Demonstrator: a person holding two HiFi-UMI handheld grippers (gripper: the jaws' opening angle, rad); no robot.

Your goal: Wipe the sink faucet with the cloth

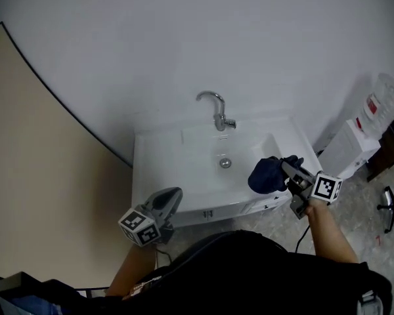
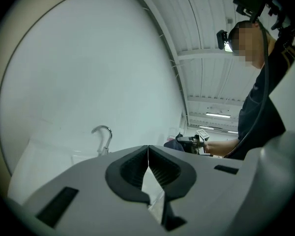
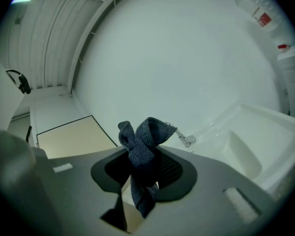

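White sink (image 1: 151, 176), faucet (image 1: 217, 109) at its back edge. Our right gripper (image 1: 287, 167) pinches the blue cloth (image 1: 268, 174) over the front right corner. Our left gripper (image 1: 175, 195) is closed, empty.

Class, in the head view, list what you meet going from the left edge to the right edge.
beige panel → left gripper → faucet → cloth → right gripper, clamped on the cloth → water dispenser. The drain sits under the faucet, so it is left out.
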